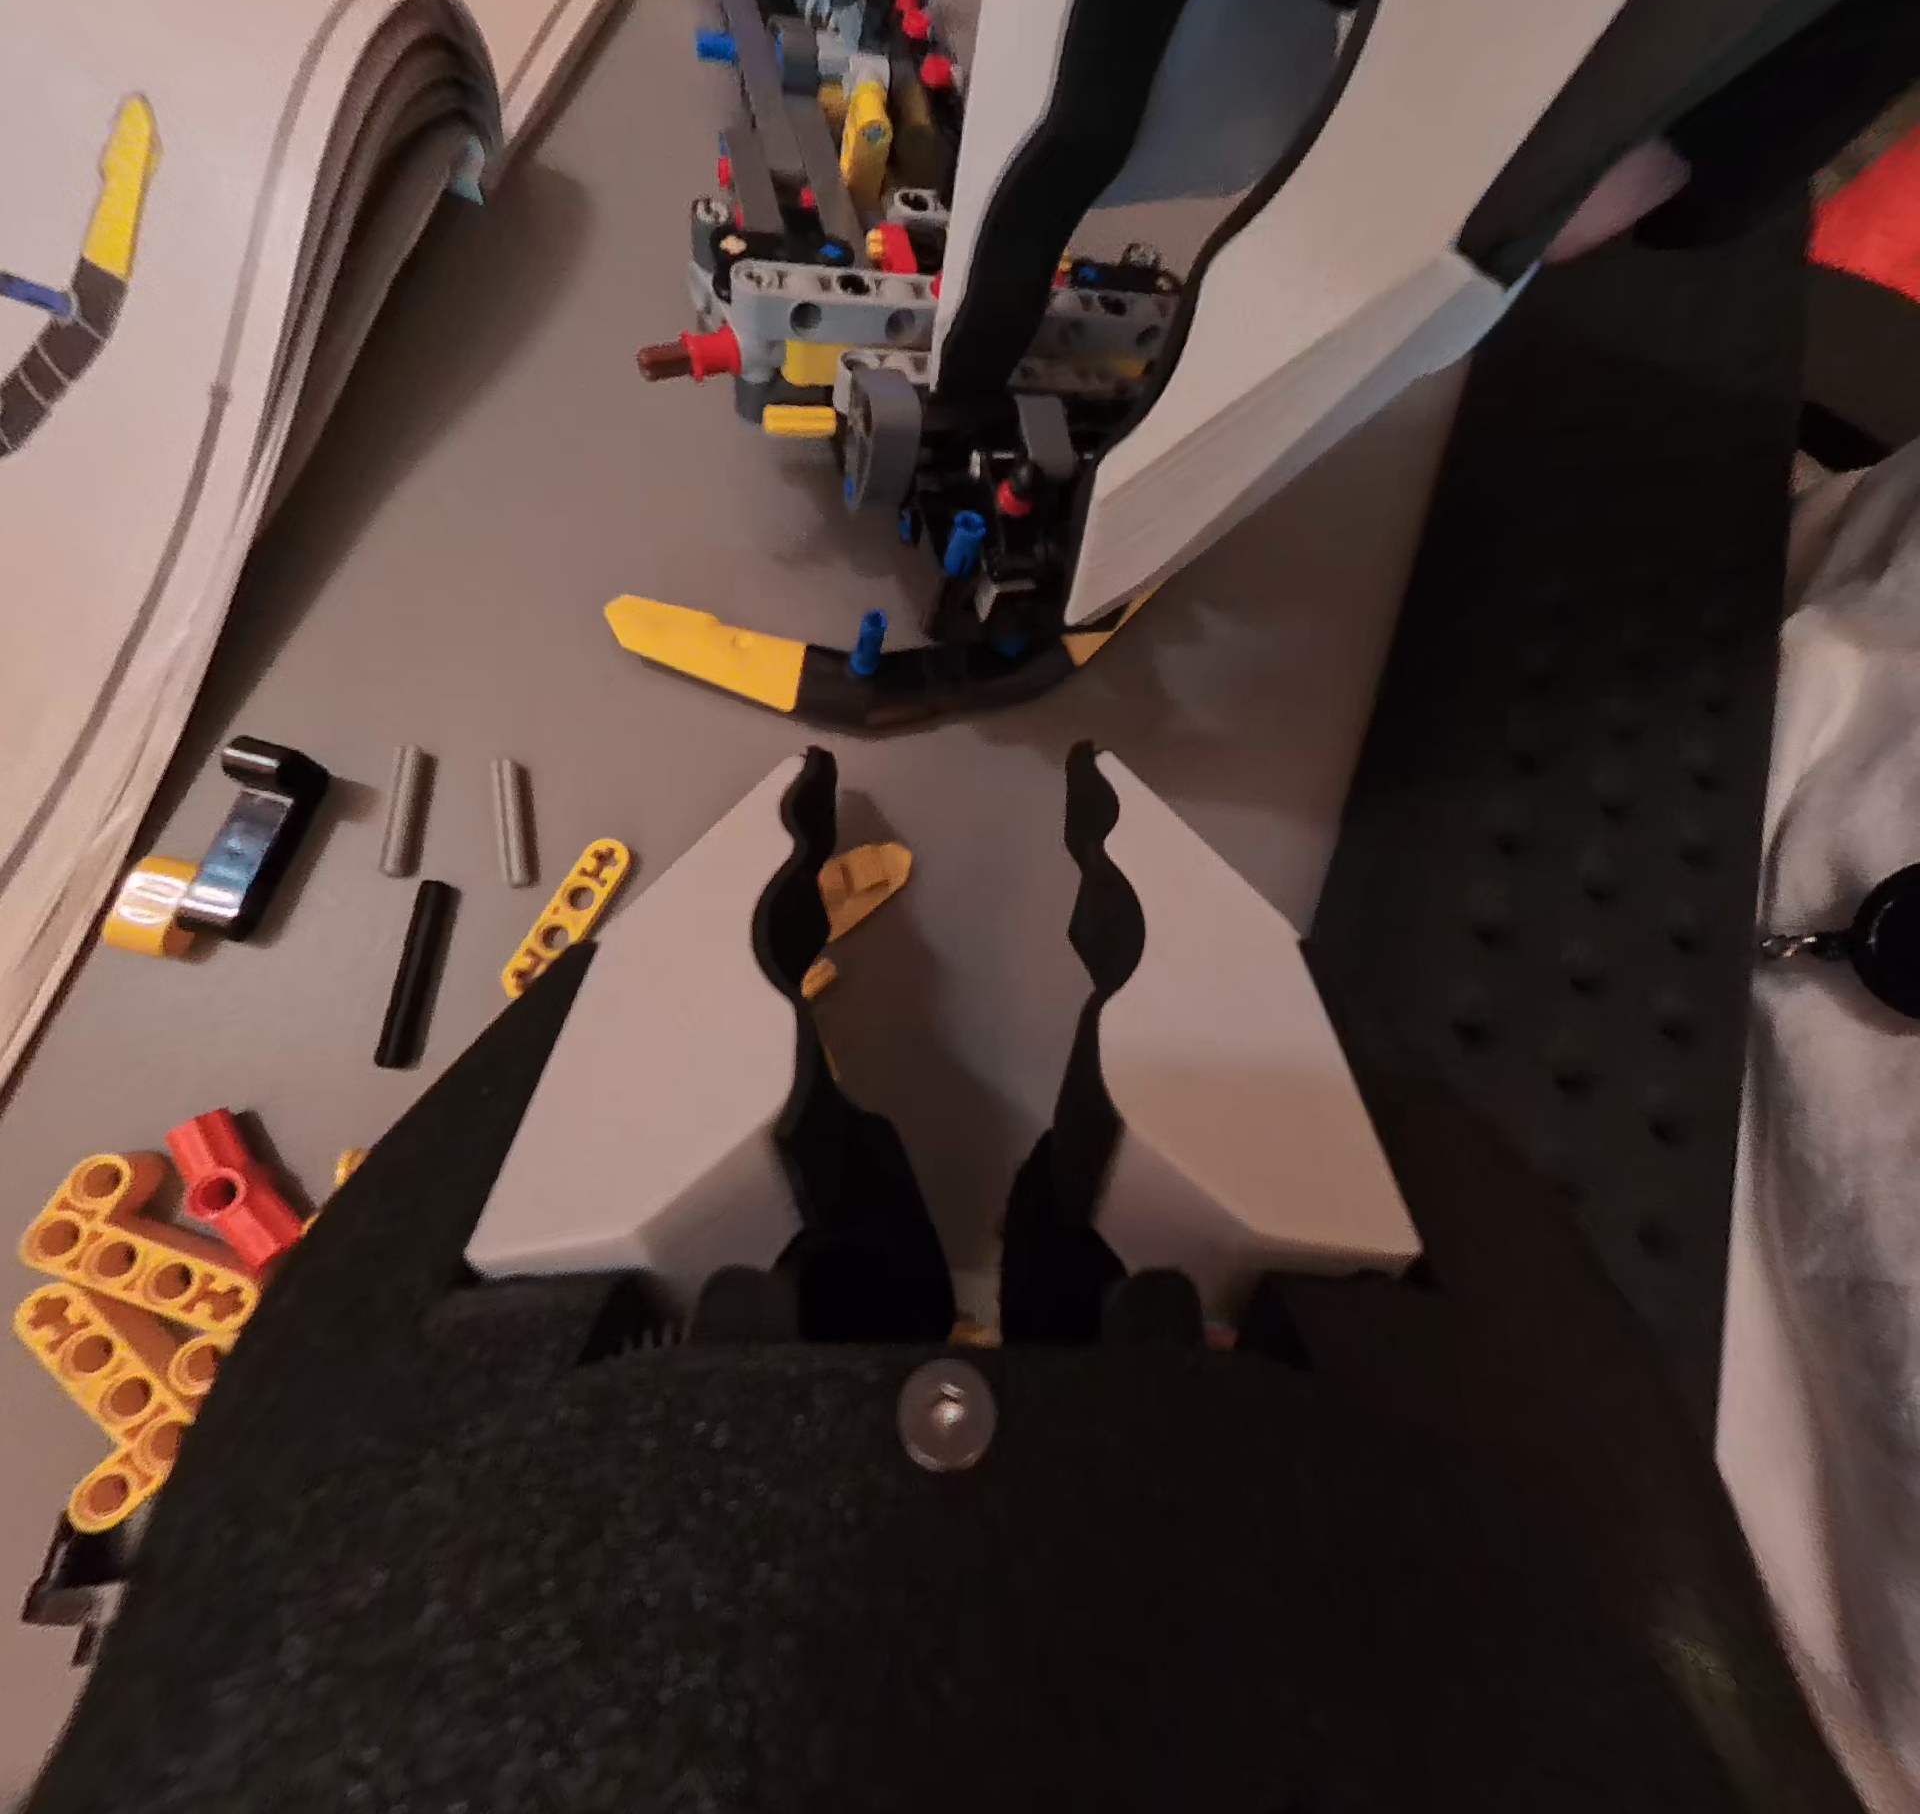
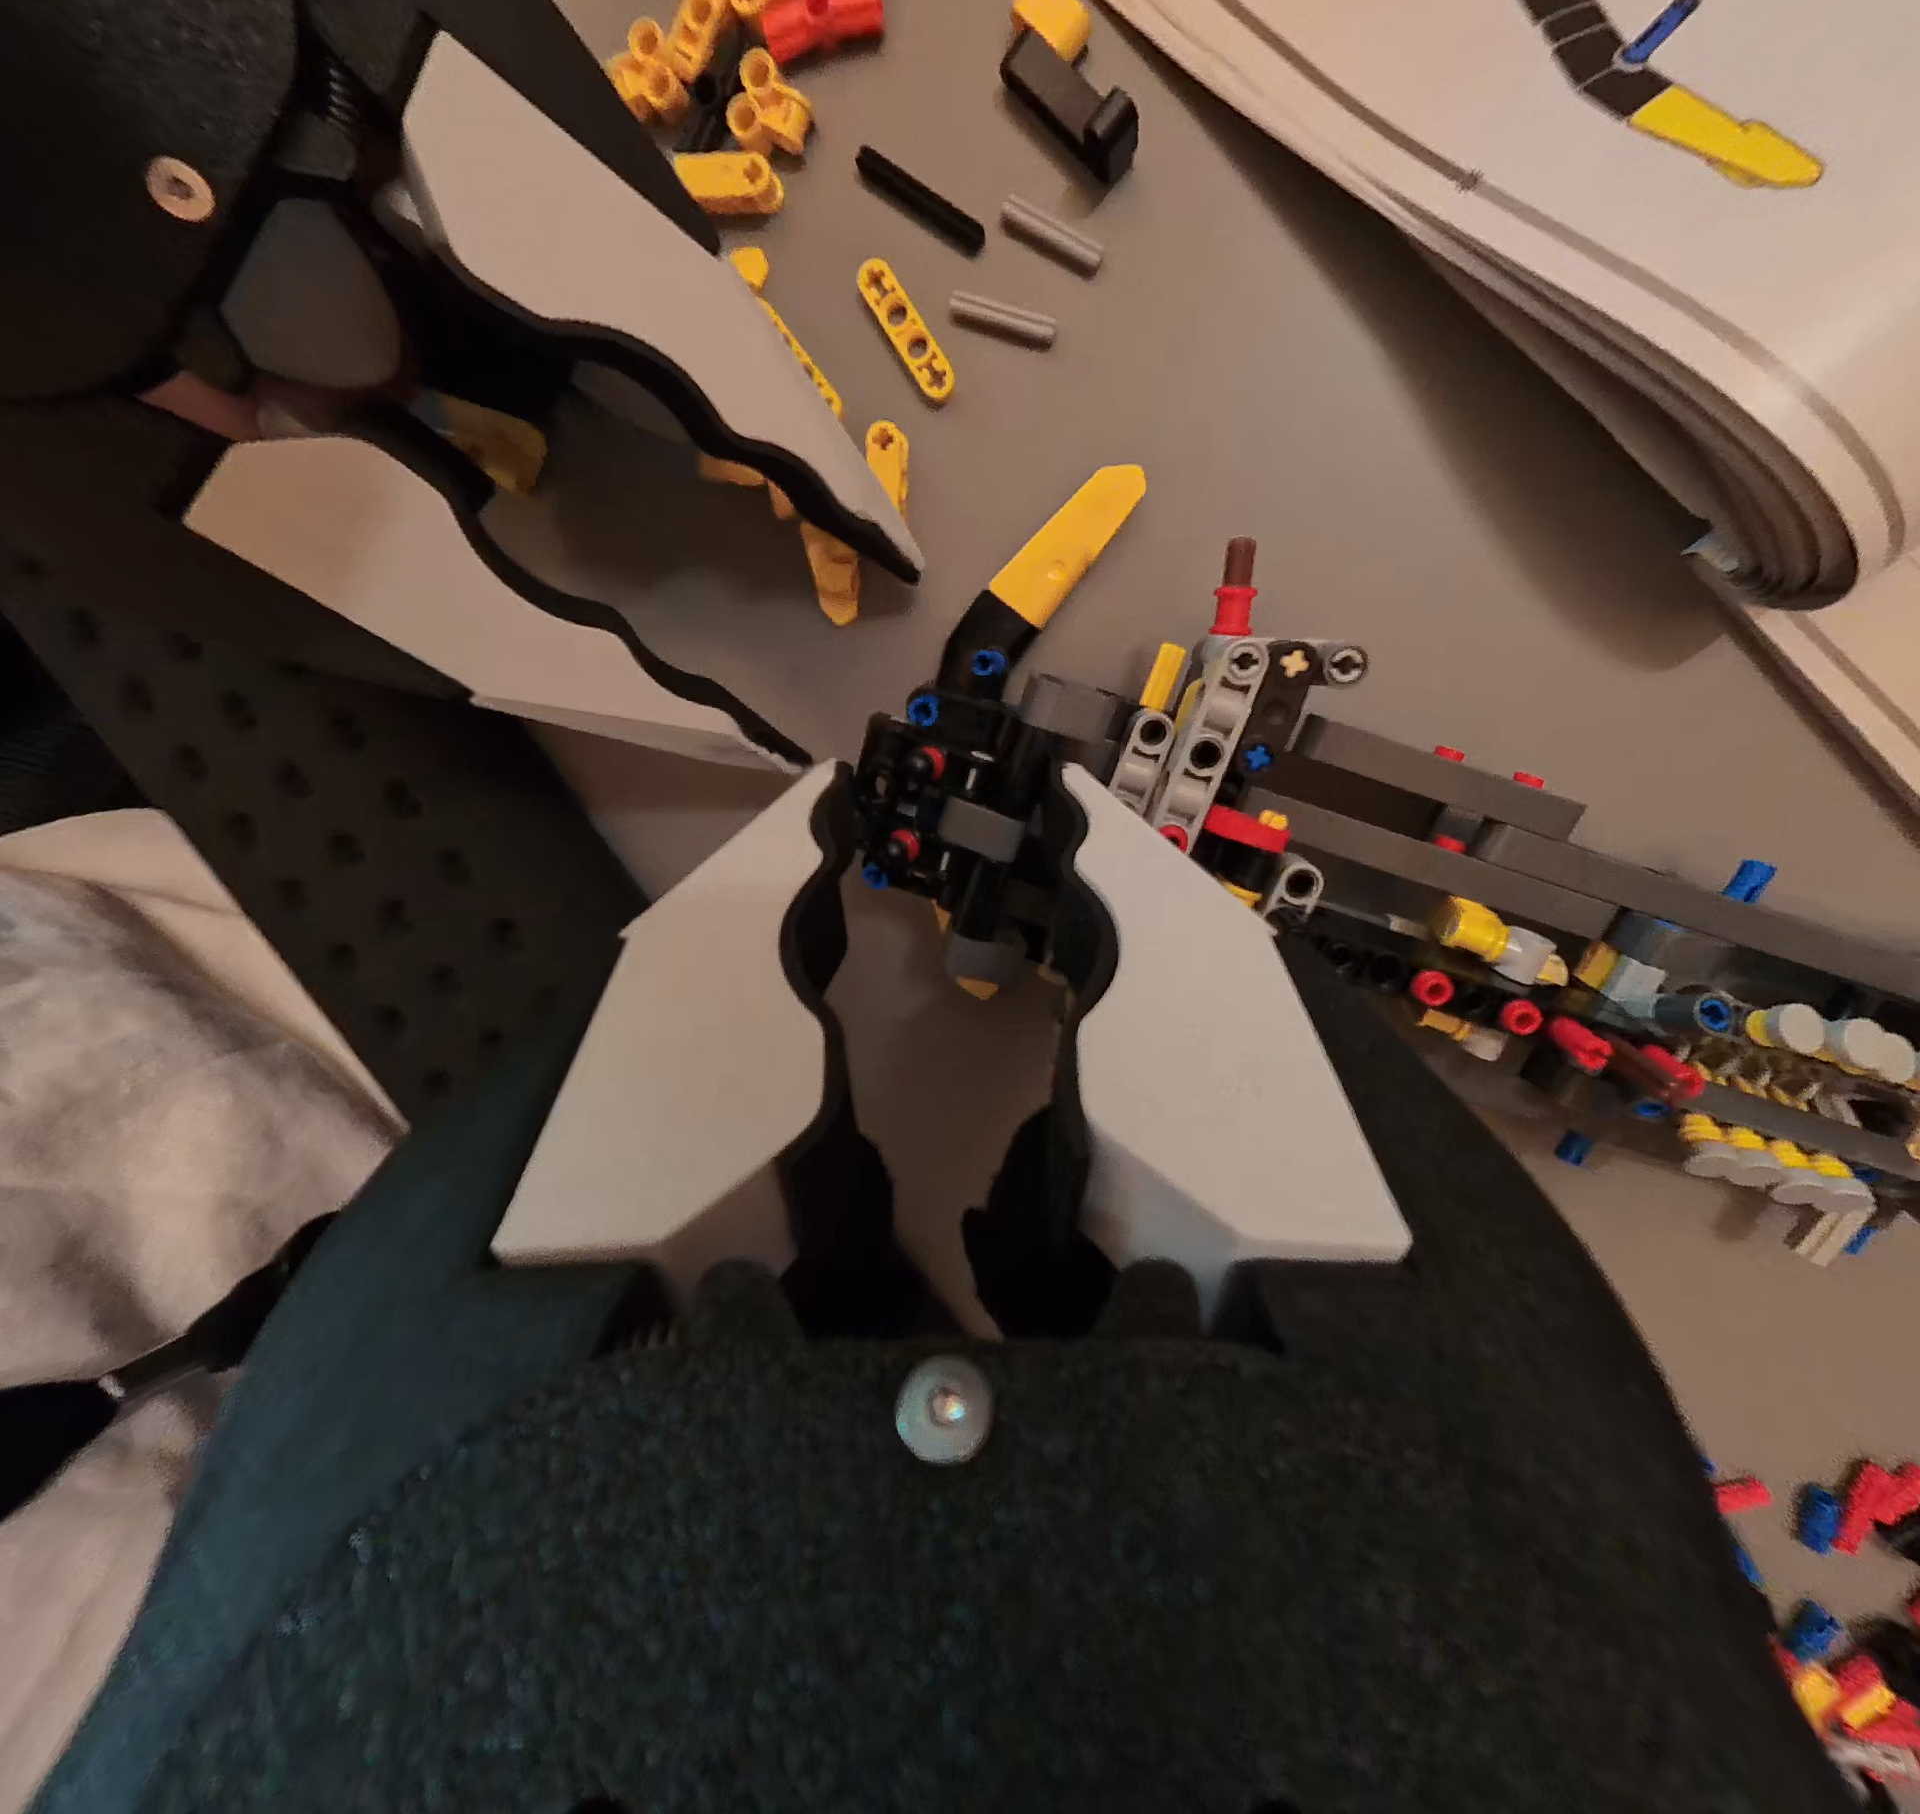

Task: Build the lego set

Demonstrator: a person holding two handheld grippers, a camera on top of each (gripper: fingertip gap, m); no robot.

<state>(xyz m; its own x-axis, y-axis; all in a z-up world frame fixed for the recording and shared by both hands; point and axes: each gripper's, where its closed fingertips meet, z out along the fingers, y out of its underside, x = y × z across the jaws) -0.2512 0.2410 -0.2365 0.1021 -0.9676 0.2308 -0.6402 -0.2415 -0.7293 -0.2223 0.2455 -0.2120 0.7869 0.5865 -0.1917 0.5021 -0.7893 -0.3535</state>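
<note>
The left gripper (image 1: pixel 940 756) hovers low over the grey table (image 1: pixel 520 538) with its jaws parted and nothing between them; a small yellow piece (image 1: pixel 862 881) lies on the table under them. Just ahead, the right gripper (image 2: pixel 945 777) is clamped on the black end of the model (image 2: pixel 1351 829), which lies long across the table beside the open manual (image 2: pixel 1351 50). The model looks light but brittle at its pinned joints, so holding the dense black core seems safer than the thin yellow-tipped blade (image 2: pixel 1060 549). Loose beams (image 1: pixel 125 1297) sit left.
</note>
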